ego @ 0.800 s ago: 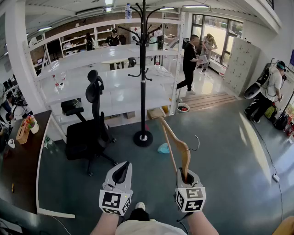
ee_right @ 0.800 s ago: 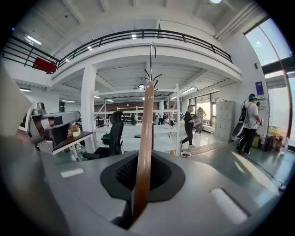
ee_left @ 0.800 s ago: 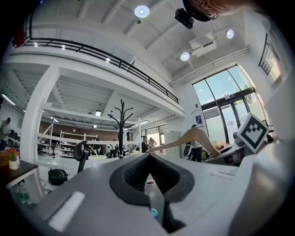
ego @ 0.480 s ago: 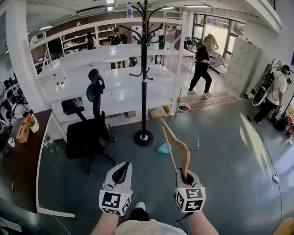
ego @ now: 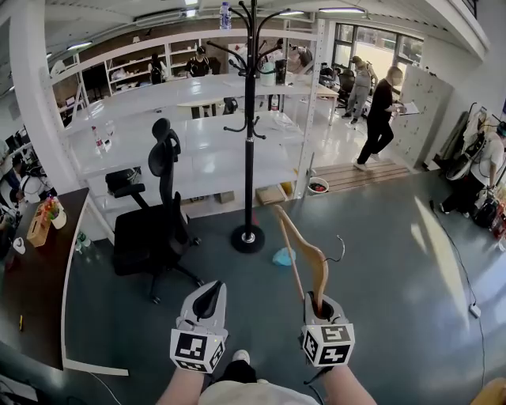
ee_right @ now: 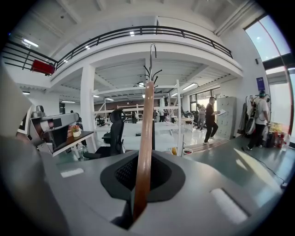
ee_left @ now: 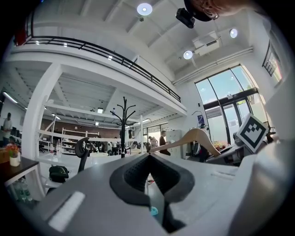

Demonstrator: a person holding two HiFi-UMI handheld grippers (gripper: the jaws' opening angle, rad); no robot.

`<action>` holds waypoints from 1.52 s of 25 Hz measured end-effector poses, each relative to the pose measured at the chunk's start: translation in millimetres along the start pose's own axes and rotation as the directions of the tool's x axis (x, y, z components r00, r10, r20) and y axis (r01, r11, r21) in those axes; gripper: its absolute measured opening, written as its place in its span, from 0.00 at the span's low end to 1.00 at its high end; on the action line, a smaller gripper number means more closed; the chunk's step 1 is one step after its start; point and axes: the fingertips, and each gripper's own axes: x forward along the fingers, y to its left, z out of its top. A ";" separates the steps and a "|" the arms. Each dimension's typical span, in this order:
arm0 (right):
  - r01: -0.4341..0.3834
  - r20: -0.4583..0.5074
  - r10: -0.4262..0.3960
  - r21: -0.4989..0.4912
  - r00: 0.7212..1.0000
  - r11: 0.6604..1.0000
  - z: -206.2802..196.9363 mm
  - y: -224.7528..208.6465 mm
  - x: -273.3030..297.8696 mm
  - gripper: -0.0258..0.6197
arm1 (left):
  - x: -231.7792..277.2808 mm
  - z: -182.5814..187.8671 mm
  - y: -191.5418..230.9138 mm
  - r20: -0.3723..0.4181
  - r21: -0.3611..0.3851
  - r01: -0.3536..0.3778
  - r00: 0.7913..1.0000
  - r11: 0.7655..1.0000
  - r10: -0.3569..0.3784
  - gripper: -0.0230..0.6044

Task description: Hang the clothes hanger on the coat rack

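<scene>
Grey floor (ego: 379, 237); coat rack (ego: 249, 142), chair (ego: 154, 229) ahead; hanger (ego: 318, 273) clamped.

I count one coat rack (ego: 249, 119), at twelve o'clock, and one wooden hanger (ego: 320, 273), at five o'clock. There are two grippers: the left gripper (ego: 209, 299) at seven o'clock and the right gripper (ego: 319, 304) at five. One black office chair (ego: 146, 237) stands at ten o'clock. One dark tabletop (ego: 32, 293) at nine carries one flower pot (ego: 49, 212). One bottle (ego: 225, 14) sits on the top shelf near twelve. On the floor are one red bowl (ego: 316, 187) and one blue thing (ego: 282, 256). As for people, there is one walking person (ego: 379, 119) at two o'clock and a second person (ego: 484, 154) at three. Those further back are too small to count.
</scene>
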 end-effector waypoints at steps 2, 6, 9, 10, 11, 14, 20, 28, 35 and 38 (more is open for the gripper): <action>0.003 -0.004 -0.003 0.002 1.000 1.000 0.5 -1.9 7.4 0.08 | 5.4 -3.2 5.1 -0.003 -0.004 -0.003 1.000 1.000 0.003 0.04; 0.012 -0.013 -0.012 0.010 1.000 1.000 6.4 -3.5 23.8 0.08 | 18.9 -6.0 19.7 -0.010 -0.015 -0.002 1.000 1.000 0.002 0.04; 0.019 -0.018 -0.019 0.015 1.000 1.000 12.5 -5.5 40.6 0.08 | 33.4 -5.6 33.7 -0.005 -0.020 -0.003 1.000 1.000 0.003 0.04; 0.021 -0.019 -0.021 0.014 1.000 1.000 14.6 -6.2 47.1 0.08 | 38.7 -5.5 39.2 -0.002 -0.022 -0.005 1.000 1.000 0.005 0.04; 0.023 -0.020 -0.022 0.013 1.000 1.000 17.0 -6.8 53.5 0.08 | 44.0 -5.5 44.7 0.001 -0.024 -0.008 1.000 1.000 0.008 0.04; 0.032 -0.022 -0.031 0.012 0.999 0.999 25.6 -8.0 71.9 0.08 | 59.5 -6.1 61.4 0.003 -0.030 -0.009 1.000 1.000 0.009 0.04; 0.059 -0.007 -0.059 0.025 0.998 0.998 44.9 -8.6 111.1 0.08 | 86.4 -5.9 96.4 0.012 -0.025 0.001 1.000 1.000 -0.001 0.04; 0.082 0.016 -0.083 0.044 0.996 0.996 69.0 -8.5 164.3 0.08 | 115.7 -11.0 143.0 0.009 -0.016 0.005 1.000 1.000 -0.005 0.04; 0.096 0.011 -0.097 0.042 0.995 0.994 82.7 -21.3 204.4 0.08 | 142.2 -29.4 167.7 -0.028 -0.026 -0.011 1.000 1.000 0.010 0.04; 0.092 0.000 -0.092 0.048 0.996 0.995 82.0 -29.4 223.2 0.08 | 157.3 -37.1 176.9 -0.040 -0.029 -0.025 0.999 0.999 0.024 0.04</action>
